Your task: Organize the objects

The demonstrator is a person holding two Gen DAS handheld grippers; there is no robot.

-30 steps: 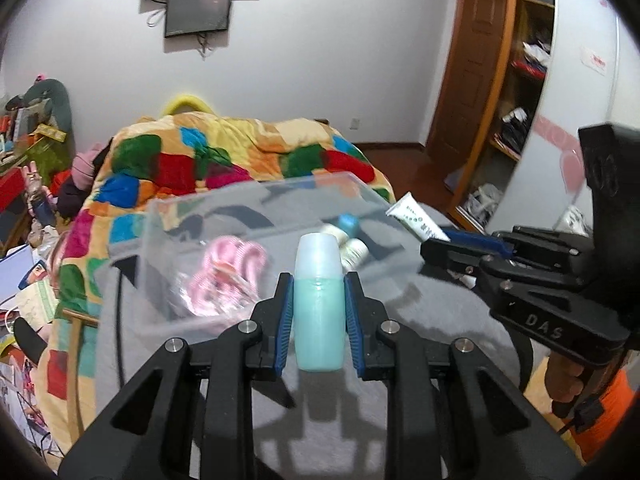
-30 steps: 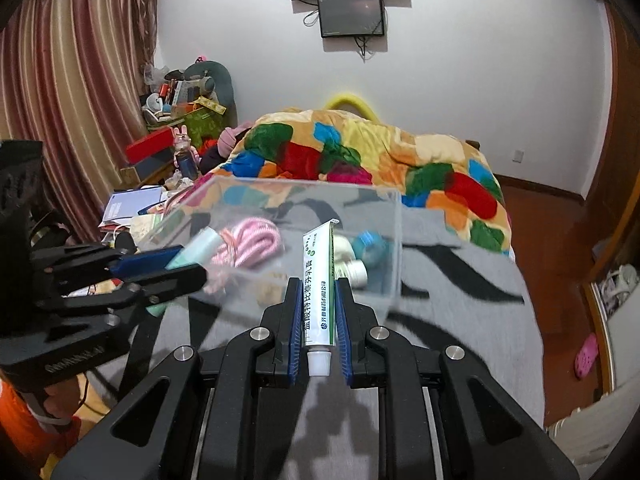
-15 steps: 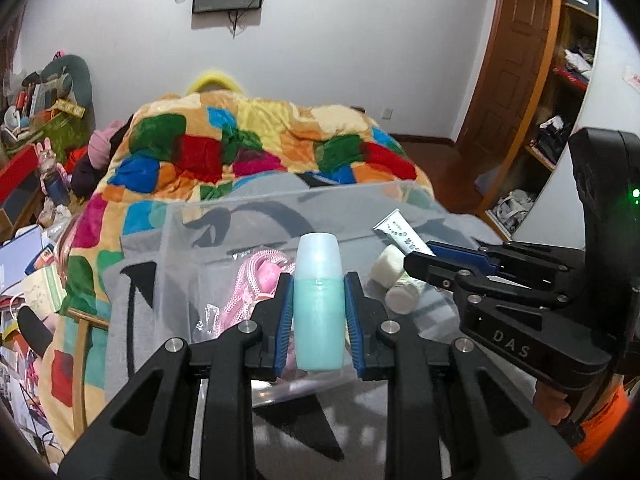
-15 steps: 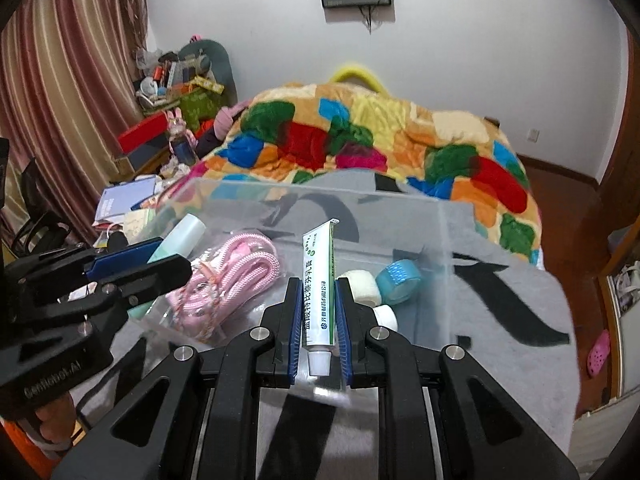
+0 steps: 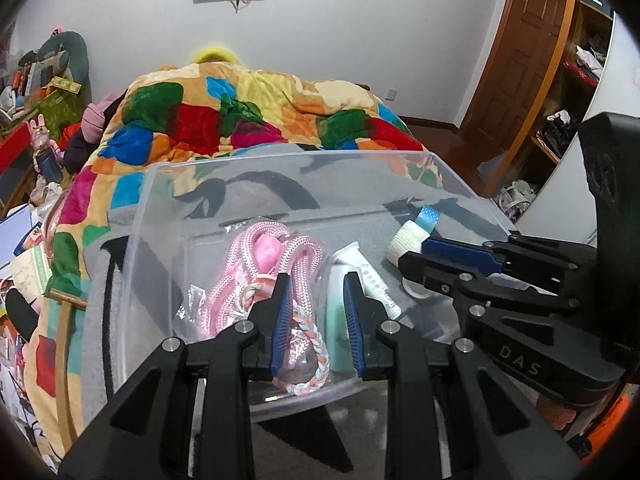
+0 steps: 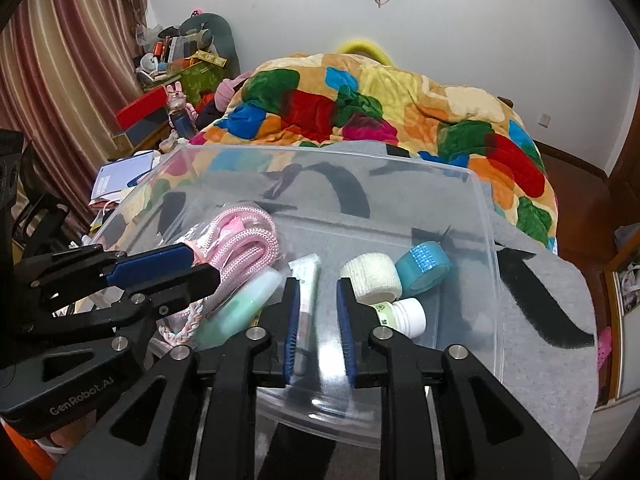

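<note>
A bed [image 5: 256,120] under a patchwork quilt of bright colours fills the far half of both views. Nearer me, a grey blanket [image 6: 552,312] with black marks is spread flat, and it serves as my work surface.

On that blanket sits a clear plastic bin [image 6: 486,248], open at the top, where I am gathering loose things. Both my claws reach over its near wall, which is why each camera looks down into it.

Largest inside is a coil of pink rope [image 5: 256,268] in a clear bag, lying at the left of the bin. Beside it lies a mint-green bottle [image 6: 240,304] on its side. My left claw [image 5: 316,312] is spread wide above it; the bottle lies against the right finger, but the left finger stands well clear, so I judge it has been let go.

Just right of the bottle lies a white tube [image 6: 306,292], its crimped end pointing away from me. My right claw [image 6: 318,320] is spread too, with the tube lying close to its left finger and a clear gap on the other side, so it looks released as well.

Further right are a cream roll of bandage [image 6: 370,278], a blue roll of tape [image 6: 424,266] touching it, and a small white-capped jar [image 6: 404,316] nearest me.

Smallest is a braided pink-and-white cord [image 5: 310,356] looping out of the rope bag near the front wall.
</note>
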